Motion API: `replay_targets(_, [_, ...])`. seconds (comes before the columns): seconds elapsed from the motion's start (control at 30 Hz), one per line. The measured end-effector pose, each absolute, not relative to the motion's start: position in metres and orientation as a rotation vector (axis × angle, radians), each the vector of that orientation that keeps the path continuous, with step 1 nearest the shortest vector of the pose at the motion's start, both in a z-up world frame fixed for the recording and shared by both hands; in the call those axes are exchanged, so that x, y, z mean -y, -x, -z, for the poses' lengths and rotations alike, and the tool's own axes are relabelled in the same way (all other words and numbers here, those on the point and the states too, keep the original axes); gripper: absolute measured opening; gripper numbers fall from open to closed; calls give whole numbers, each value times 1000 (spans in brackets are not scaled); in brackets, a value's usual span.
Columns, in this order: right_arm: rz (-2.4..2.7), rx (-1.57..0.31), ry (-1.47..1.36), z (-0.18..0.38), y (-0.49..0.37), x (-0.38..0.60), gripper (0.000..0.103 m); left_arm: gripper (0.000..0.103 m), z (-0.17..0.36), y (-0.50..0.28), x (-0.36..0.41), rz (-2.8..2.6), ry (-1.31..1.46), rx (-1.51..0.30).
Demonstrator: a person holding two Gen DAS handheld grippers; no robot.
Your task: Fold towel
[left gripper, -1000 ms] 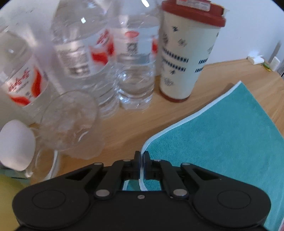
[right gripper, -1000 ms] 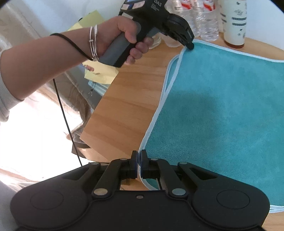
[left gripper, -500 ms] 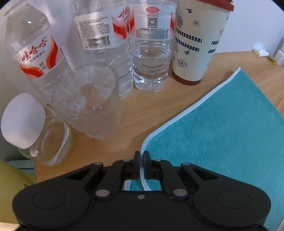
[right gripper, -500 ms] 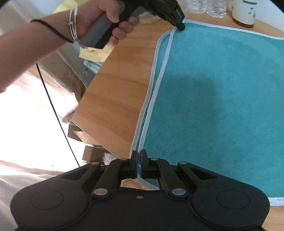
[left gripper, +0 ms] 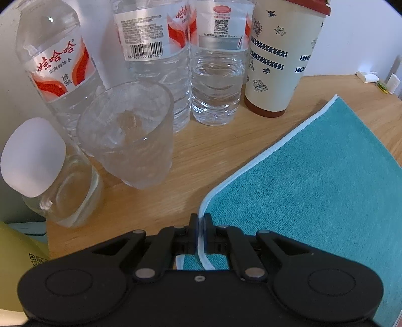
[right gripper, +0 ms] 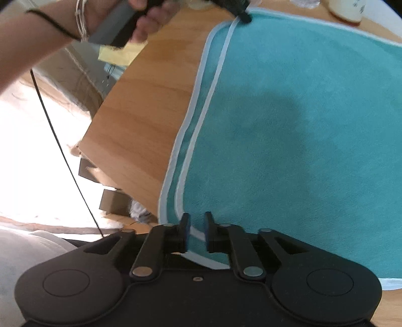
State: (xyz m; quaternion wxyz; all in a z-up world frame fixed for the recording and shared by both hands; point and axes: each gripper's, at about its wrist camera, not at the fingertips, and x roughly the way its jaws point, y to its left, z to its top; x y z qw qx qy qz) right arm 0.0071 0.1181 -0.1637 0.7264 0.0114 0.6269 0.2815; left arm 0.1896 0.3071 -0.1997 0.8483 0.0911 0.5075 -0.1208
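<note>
A teal towel with a pale blue-white border lies folded double on the wooden table; it also shows in the right wrist view, its two left edges stacked. My left gripper is shut on the towel's far left corner; it shows in the right wrist view at the top, in a hand. My right gripper is open, its jaws apart around the towel's near left corner, with the border lying loose between them.
Behind the towel stand three water bottles, a clear glass, a small capped bottle and a patterned paper cup. The table's left edge drops off beside the towel. A yellow note lies at the far left.
My right gripper has opened and let go of the near corner. The top layer's edge now lies close to the lower edge. The left gripper stays shut on its corner.
</note>
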Motion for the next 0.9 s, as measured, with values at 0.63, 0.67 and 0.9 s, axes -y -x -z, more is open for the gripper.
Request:
replay_targets(0.63, [-791,-1253,197,151,14,-115,40,3,189,-187,-305,235,-185,-1097])
replay_targets(0.67, [-836,-1239,252,153,22,-127,40,3,189,-187,-305,236,-181,-1099])
replay_targets(0.9, [-854,-1236,376,165,27,-143,40,3,191,-185,-306,230,-189,-1101])
